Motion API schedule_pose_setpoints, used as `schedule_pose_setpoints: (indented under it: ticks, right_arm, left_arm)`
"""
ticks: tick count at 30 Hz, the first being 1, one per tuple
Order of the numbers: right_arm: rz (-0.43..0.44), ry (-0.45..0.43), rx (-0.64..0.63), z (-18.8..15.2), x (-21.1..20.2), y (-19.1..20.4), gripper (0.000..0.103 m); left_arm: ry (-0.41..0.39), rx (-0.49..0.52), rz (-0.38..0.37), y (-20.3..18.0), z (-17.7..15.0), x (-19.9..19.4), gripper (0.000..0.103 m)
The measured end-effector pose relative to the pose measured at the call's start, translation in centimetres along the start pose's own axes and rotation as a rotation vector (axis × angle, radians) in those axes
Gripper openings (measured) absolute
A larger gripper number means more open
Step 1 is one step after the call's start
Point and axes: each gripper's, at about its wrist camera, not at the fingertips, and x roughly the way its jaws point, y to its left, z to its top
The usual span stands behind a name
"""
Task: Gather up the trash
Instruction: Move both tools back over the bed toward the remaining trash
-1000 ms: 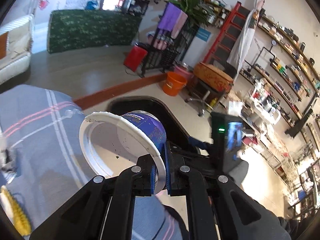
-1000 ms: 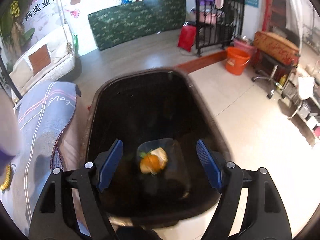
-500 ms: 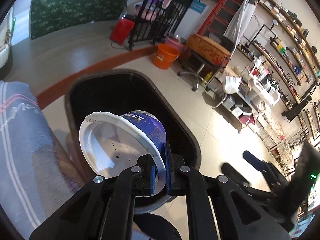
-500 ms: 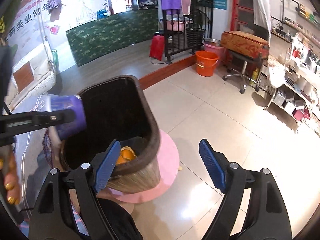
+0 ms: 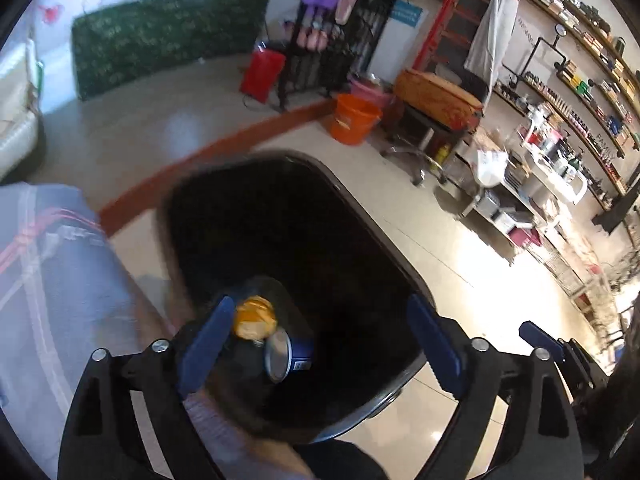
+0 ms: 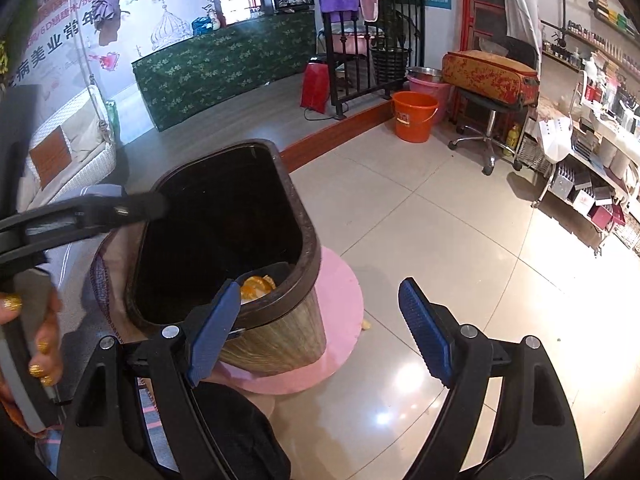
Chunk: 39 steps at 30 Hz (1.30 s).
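My left gripper (image 5: 320,340) is open and empty, right above the dark trash bin (image 5: 384,240). A blue and white cup (image 5: 286,354) lies on its side at the bin's bottom beside orange peel (image 5: 254,318). In the right wrist view the bin (image 6: 280,328) has a wood-pattern wall and stands on a pink round stool (image 6: 340,320); peel (image 6: 256,286) shows inside. My right gripper (image 6: 324,328) is open and empty, to the right of the bin above the floor. The left gripper's arm (image 6: 80,216) reaches over the bin's rim.
A grey striped cloth (image 5: 44,280) covers a surface left of the bin. An orange bucket (image 6: 414,116), a rolling stool with a suitcase (image 6: 490,76), shelves (image 6: 592,176) and a green counter (image 6: 224,68) stand around the tiled floor. A small scrap (image 6: 365,324) lies by the pink stool.
My left gripper opened and let go of the cup, which dropped into the bin. My right gripper drew back and to the right of the bin.
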Motion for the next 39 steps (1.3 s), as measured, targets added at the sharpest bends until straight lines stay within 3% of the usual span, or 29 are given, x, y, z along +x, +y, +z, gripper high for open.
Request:
schedule_pose_setpoints:
  ticks: [8, 21, 30, 35, 39]
  right_arm:
    - [0.040, 0.009, -0.017, -0.4, -0.1, 2.3, 0.086]
    - [0.178, 0.013, -0.131, -0.9, -2.0, 10.1, 0.087]
    - [0.302, 0.014, -0.251, -2.0, -3.6, 17.0, 0.088]
    - [0.352, 0.020, -0.297, -2.5, -4.5, 19.6, 0.088]
    - [0.376, 0.015, -0.323, -3.0, -5.4, 21.0, 0.088]
  left_arm:
    - [-0.152, -0.037, 0.143, 1.6, -3.3, -7.5, 0.097]
    - [-0.262, -0.244, 0.369, 6.8, -8.4, -16.2, 0.098]
    - [-0.387, -0.376, 0.605, 9.8, -11.7, -21.4, 0.097]
    - [-0.335, -0.440, 0.666, 12.9, -12.3, -21.6, 0.096]
    - [-0.272, -0.482, 0.658, 15.6, -12.1, -20.7, 0.079]
